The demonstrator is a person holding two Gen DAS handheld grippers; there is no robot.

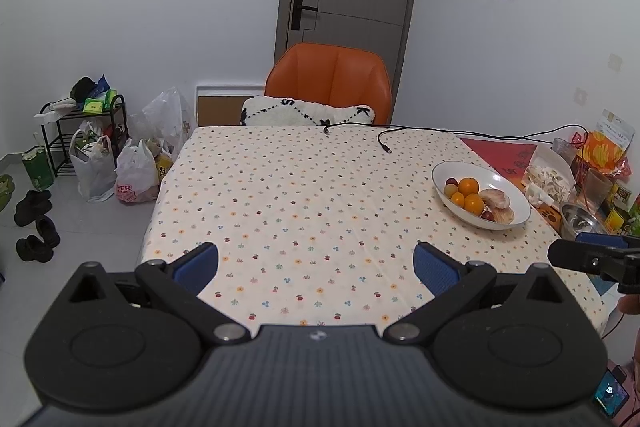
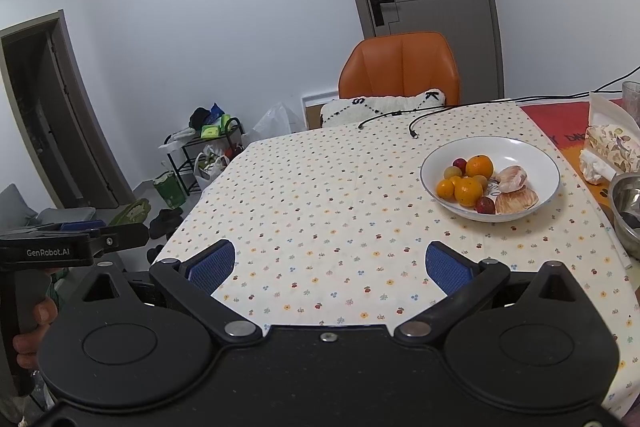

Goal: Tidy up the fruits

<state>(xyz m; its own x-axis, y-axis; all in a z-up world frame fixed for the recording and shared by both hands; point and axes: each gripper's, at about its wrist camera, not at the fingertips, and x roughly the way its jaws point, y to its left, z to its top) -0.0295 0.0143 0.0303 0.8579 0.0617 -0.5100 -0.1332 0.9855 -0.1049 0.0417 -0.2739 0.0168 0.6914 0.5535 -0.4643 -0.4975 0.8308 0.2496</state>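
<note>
A white bowl (image 1: 516, 203) (image 2: 536, 155) stands on the right side of the table with oranges (image 1: 469, 185) (image 2: 479, 166), small red and yellow-green fruits (image 2: 485, 205) and peeled pomelo pieces (image 1: 496, 199) (image 2: 512, 179) in it. My left gripper (image 1: 316, 267) is open above the near middle of the flowered tablecloth (image 1: 300, 195) (image 2: 320, 203), holding nothing. My right gripper (image 2: 330, 265) is open too, empty, near the front edge and short of the bowl. Each gripper shows at the edge of the other's view.
Two black cables (image 1: 386, 141) (image 2: 412, 127) lie at the table's far edge. Clutter of packets, a steel bowl (image 1: 582, 221) (image 2: 628, 203) and a glass crowds the right end. An orange chair (image 1: 332, 83) with a white cushion stands behind; bags and a rack (image 1: 92, 131) sit on the floor left.
</note>
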